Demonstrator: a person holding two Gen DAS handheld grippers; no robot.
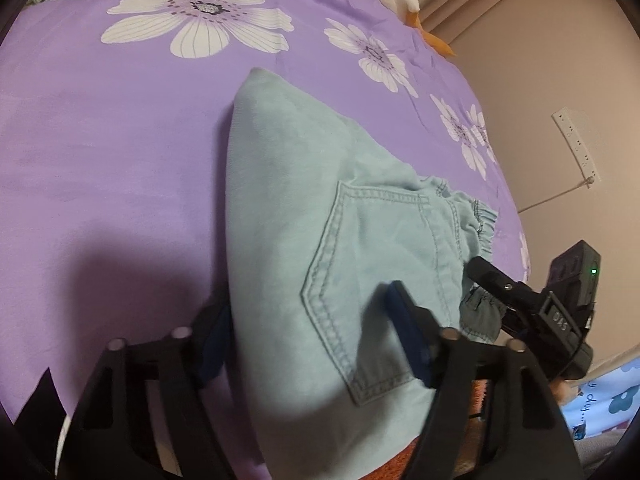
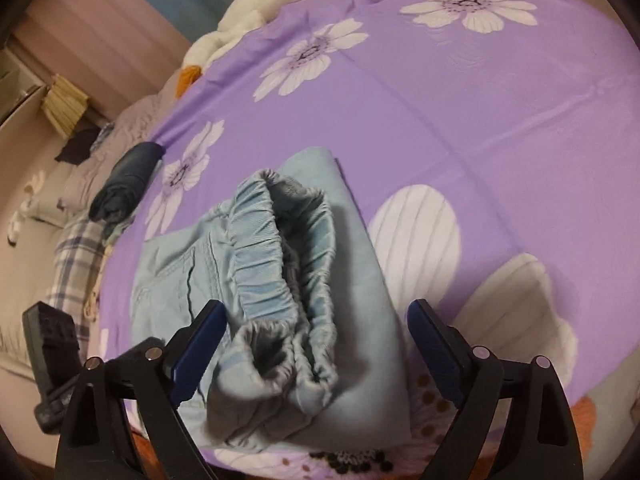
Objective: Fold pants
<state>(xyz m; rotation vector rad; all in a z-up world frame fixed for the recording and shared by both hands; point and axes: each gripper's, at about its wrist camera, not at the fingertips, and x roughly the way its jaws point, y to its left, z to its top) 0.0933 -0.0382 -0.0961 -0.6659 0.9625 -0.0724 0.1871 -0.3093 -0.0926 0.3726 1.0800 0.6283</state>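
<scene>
The pale blue denim pants with an elastic gathered waistband (image 2: 280,280) lie already folded into a compact bundle on the purple bedsheet printed with white flowers (image 1: 120,140), close to the near edge of the bed. The task looks nearly done; what remains, as I judge it, is a last fold or a tidy-up of the bundle.

The left gripper (image 1: 308,332) has its jaws spread wide, straddling the near end of the bundle beside the stitched back pocket (image 1: 372,272), with cloth between them but not pinched. The right gripper (image 2: 316,344) is likewise wide, its jaws on either side of the bunched waistband (image 2: 288,240), gripping nothing.

To do this step well, each gripper should close on all layers together at the near edge, not only the top layer, or the stack will slide apart as it lifts. The waistband stands puffed up and open; pressing it flat first would give a neater fold. Both ends should travel at the same pace so the crease stays straight.

Beyond the bundle the bedsheet lies open and flat, giving plenty of room to fold away from the person. The bed's edge runs near on the right of the left view, so moves should go inward. A rolled dark blue garment (image 2: 128,180) lies well apart at the far side
</scene>
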